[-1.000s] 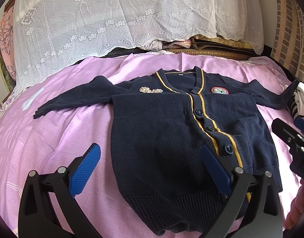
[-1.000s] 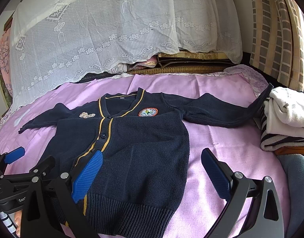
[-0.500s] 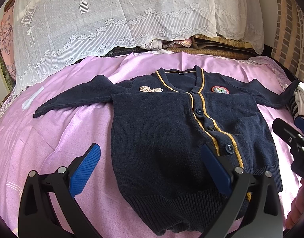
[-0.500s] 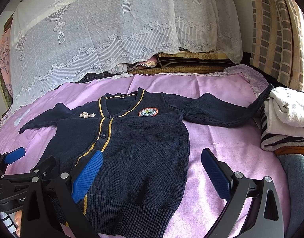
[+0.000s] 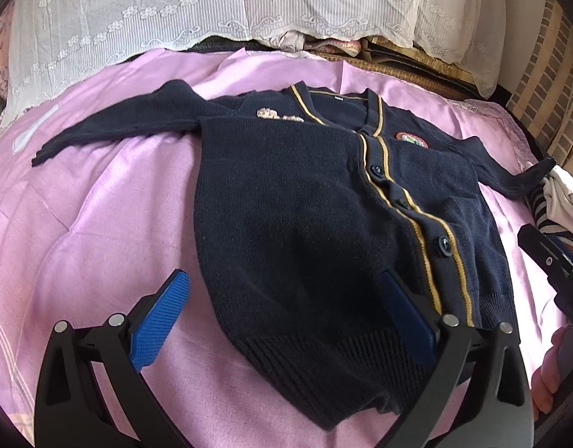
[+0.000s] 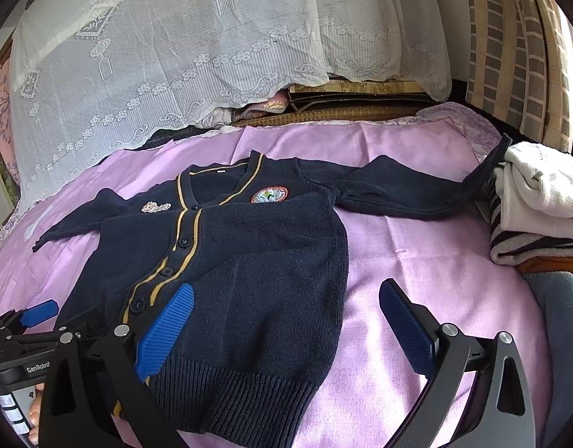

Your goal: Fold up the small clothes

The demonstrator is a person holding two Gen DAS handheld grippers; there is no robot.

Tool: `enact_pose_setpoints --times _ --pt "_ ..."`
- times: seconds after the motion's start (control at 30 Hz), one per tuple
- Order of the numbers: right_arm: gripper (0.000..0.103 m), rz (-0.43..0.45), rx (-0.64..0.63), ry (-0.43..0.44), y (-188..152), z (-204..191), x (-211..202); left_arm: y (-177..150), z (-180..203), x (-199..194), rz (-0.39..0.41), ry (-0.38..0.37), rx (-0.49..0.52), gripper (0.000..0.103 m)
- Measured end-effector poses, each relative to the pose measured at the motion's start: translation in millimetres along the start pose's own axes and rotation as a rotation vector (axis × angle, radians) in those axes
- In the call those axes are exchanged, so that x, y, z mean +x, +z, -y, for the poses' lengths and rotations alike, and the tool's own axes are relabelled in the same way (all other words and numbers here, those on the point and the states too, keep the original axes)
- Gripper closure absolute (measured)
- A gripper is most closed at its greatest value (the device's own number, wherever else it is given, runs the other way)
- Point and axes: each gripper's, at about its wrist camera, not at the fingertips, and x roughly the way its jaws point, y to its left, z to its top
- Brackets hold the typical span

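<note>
Left wrist view: a navy knit cardigan (image 5: 305, 216) is laid face up and flat on a pink bedsheet (image 5: 99, 224), buttoned, with yellow stripes along the placket. Its long axis runs from the ribbed hem, nearest the cameras, to the V-neck collar, which points away toward the lace-covered pillows (image 5: 211, 7). Both sleeves are spread sideways, roughly across that axis; the far end of one sleeve is seen touching a stack of folded clothes (image 6: 540, 201) at the bed's edge. A round badge (image 6: 269, 195) is sewn on the chest at one side of the placket and a pale embroidered patch (image 6: 155, 207) at the other. The left gripper (image 5: 282, 321) is held over the hem, its blue fingers (image 5: 161, 317) spread wide and holding nothing. The right gripper (image 6: 286, 328) is likewise held wide apart and empty above the hem's other corner.
</note>
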Motion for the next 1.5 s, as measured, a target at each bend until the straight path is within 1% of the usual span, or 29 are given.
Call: enact_pose_setpoints --times 0.1,0.17,0.2,0.27,0.33,0.37,0.43,0.47,0.5,0.53,0.6,0.63,0.73,0.8,0.83,0.9,0.93,0.97,1.0,1.03,1.07,1.1,1.13,1.17,1.2,1.23,1.37,1.43,1.5 --pt "0.003 -0.032 0.026 -0.019 -13 16 -4 -9 -13 3 -0.058 -0.09 -0.051 0.004" --pt "0.003 -0.069 0.065 -0.007 -21 29 -4 -13 -17 8 -0.101 -0.155 -0.084 0.004" --pt "0.003 -0.088 0.093 0.007 -24 36 -3 -14 -18 10 -0.111 -0.171 -0.092 0.004" --pt "0.003 -0.111 0.156 0.054 -30 46 -2 -14 -15 10 -0.112 -0.167 -0.082 0.004" --pt "0.003 -0.115 0.197 0.091 -32 50 0 -13 -11 11 -0.115 -0.186 -0.065 0.004" --pt "0.003 -0.129 0.199 0.111 -31 49 2 -13 -10 11 -0.112 -0.189 -0.057 0.004" --pt "0.003 -0.176 0.181 0.155 -31 40 9 -11 -5 12 -0.111 -0.168 -0.028 0.004" --pt "0.003 -0.197 0.168 0.171 -32 34 12 -10 -4 12 -0.113 -0.163 -0.01 0.008" --pt "0.005 -0.215 0.157 0.188 -34 30 14 -10 -3 13 -0.111 -0.151 0.005 0.019" --pt "0.007 -0.229 0.146 0.203 -36 25 15 -9 -3 13 -0.112 -0.139 0.013 0.026" --pt "0.012 -0.242 0.127 0.218 -37 19 15 -8 -7 13 -0.116 -0.145 0.006 0.035" --pt "0.013 -0.244 0.119 0.217 -37 17 15 -7 -10 14 -0.118 -0.15 -0.005 0.037" --pt "0.018 -0.254 0.121 0.217 -38 18 15 -8 -17 14 -0.133 -0.183 -0.025 0.037" --pt "0.026 -0.255 0.122 0.213 -39 19 14 -10 -21 13 -0.134 -0.212 -0.045 0.037" --pt "0.028 -0.258 0.121 0.214 -39 19 13 -10 -23 12 -0.136 -0.226 -0.053 0.037" --pt "0.039 -0.264 0.114 0.206 -40 19 14 -11 -25 13 -0.141 -0.237 -0.058 0.038" --pt "0.042 -0.268 0.108 0.204 -40 18 15 -12 -25 13 -0.142 -0.229 -0.059 0.04" --pt "0.047 -0.272 0.102 0.203 -41 17 16 -12 -25 13 -0.143 -0.212 -0.056 0.05" --pt "0.05 -0.273 0.098 0.2 -41 16 16 -13 -25 12 -0.142 -0.198 -0.055 0.056" --pt "0.051 -0.275 0.098 0.195 -40 16 17 -13 -25 12 -0.141 -0.195 -0.053 0.057" --pt "0.056 -0.277 0.098 0.191 -40 15 18 -13 -26 12 -0.143 -0.197 -0.05 0.064" --pt "0.069 -0.275 0.097 0.19 -39 14 20 -12 -26 12 -0.143 -0.19 -0.048 0.077" --pt "0.08 -0.275 0.095 0.196 -38 15 21 -12 -27 13 -0.143 -0.183 -0.048 0.084" --pt "0.096 -0.28 0.106 0.219 -38 16 22 -13 -28 13 -0.145 -0.192 -0.048 0.092" --pt "0.096 -0.279 0.122 0.233 -38 19 21 -13 -30 13 -0.143 -0.199 -0.056 0.096" --pt "0.096 -0.273 0.125 0.241 -37 21 17 -13 -32 11 -0.141 -0.205 -0.062 0.097" --pt "0.096 -0.25 0.08 0.239 -35 25 -5 -18 -38 -8 -0.118 -0.196 -0.047 0.097" --pt "0.096 -0.268 0.051 0.238 -40 26 -12 -24 -41 -16 -0.114 -0.19 -0.024 0.097" --pt "0.096 -0.306 0.04 0.24 -52 28 -11 -33 -46 -16 -0.131 -0.193 -0.026 0.097"
